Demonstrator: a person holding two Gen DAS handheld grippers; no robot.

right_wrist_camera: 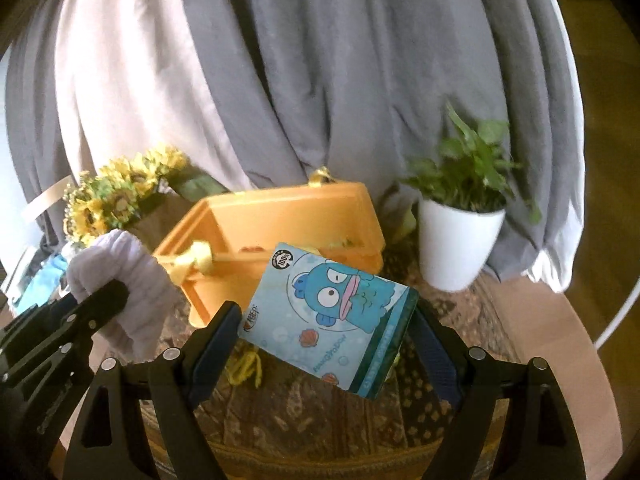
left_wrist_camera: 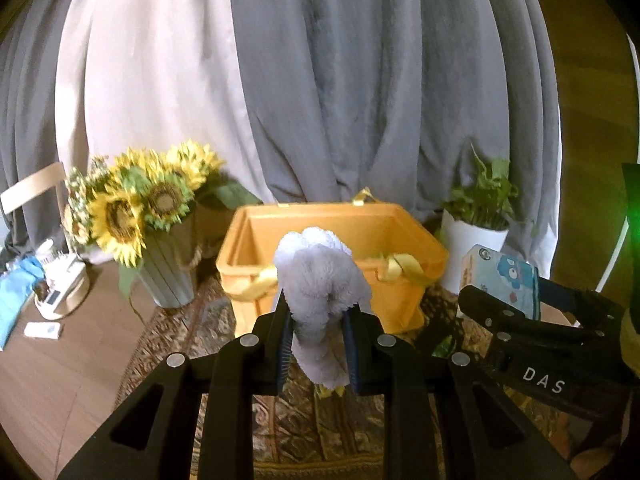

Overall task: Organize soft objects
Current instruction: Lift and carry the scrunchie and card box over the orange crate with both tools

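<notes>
Nearest to the left wrist cam is the left gripper point(left_wrist_camera: 318, 344), closed tight on a fluffy lavender cloth point(left_wrist_camera: 320, 280). Both blue pads squeeze its lower part, and the top bulges out above the jaws like a ball, w/ a short tail hanging under them. This cloth looks very light, soft and compressible, so I judge it will not slip easily, but it can sag or unroll if it is held only at one edge. Holding at the bunched middle, as now, seems the safe place.

Nearest to the right wrist cam, the right gripper point(right_wrist_camera: 324, 332) holds a blue tissue pack point(right_wrist_camera: 326, 316) w/ a cartoon fish, tilted, jaws wide and pressing on its two short sides. Its wrap is probably smooth plastic, so a bit slippery; the pack is light and squashy, and the grip across the full body is better than at a corner.

Behind both items stands the orange box point(left_wrist_camera: 404, 292), open, on a patterned rug point(left_wrist_camera: 188, 320), near enough for a drop-in. Ribbons point(left_wrist_camera: 402, 266) hang on its rim and could catch. Further back are sunflowers point(left_wrist_camera: 132, 216) at left, a potted plant point(left_wrist_camera: 476, 236) at right, then grey curtains point(left_wrist_camera: 360, 80).
</notes>
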